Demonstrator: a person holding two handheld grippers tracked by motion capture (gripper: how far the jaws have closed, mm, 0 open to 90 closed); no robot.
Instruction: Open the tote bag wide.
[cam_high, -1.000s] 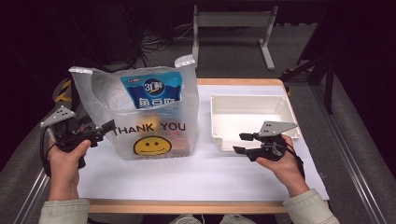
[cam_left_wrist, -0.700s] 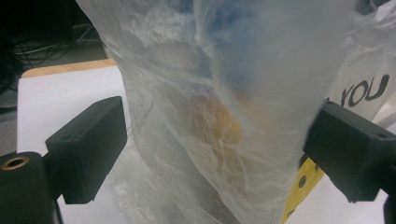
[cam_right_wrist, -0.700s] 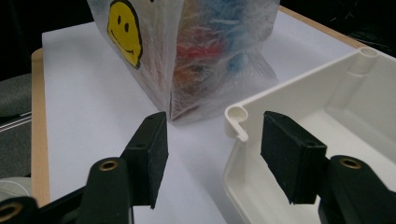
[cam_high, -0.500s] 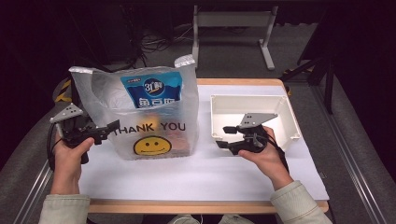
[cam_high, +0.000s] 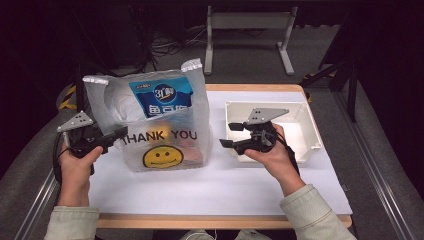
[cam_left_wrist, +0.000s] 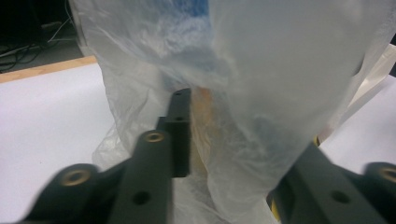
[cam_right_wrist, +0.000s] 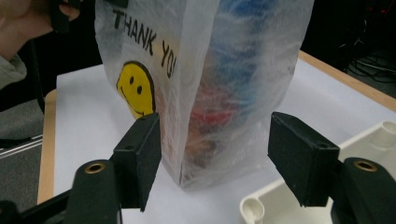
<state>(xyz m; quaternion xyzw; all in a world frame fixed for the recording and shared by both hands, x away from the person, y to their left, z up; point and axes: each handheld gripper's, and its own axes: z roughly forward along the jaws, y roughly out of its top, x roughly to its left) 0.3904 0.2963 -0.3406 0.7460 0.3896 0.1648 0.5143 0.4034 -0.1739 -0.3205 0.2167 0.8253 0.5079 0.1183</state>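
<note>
A clear plastic bag (cam_high: 165, 125) printed "THANK YOU" with a yellow smiley stands on the white table mat. Inside it are a blue package (cam_high: 162, 95) and some reddish items. My left gripper (cam_high: 117, 134) is at the bag's left side. In the left gripper view it (cam_left_wrist: 243, 140) is open, with the bag's crinkled plastic (cam_left_wrist: 280, 93) bulging between the jaws. My right gripper (cam_high: 229, 135) is open just right of the bag and points at it. In the right gripper view it (cam_right_wrist: 219, 163) frames the bag's near edge (cam_right_wrist: 210, 70) without touching it.
A white rectangular tray (cam_high: 315, 135) lies on the mat right of the bag, behind my right hand; its corner (cam_right_wrist: 373, 140) shows in the right gripper view. The table's wooden edge (cam_high: 225, 220) runs along the front. Dark floor, cables and a metal stand lie beyond.
My right gripper has moved left from over the tray to the bag's right side. My left gripper has edged right, up against the bag.
</note>
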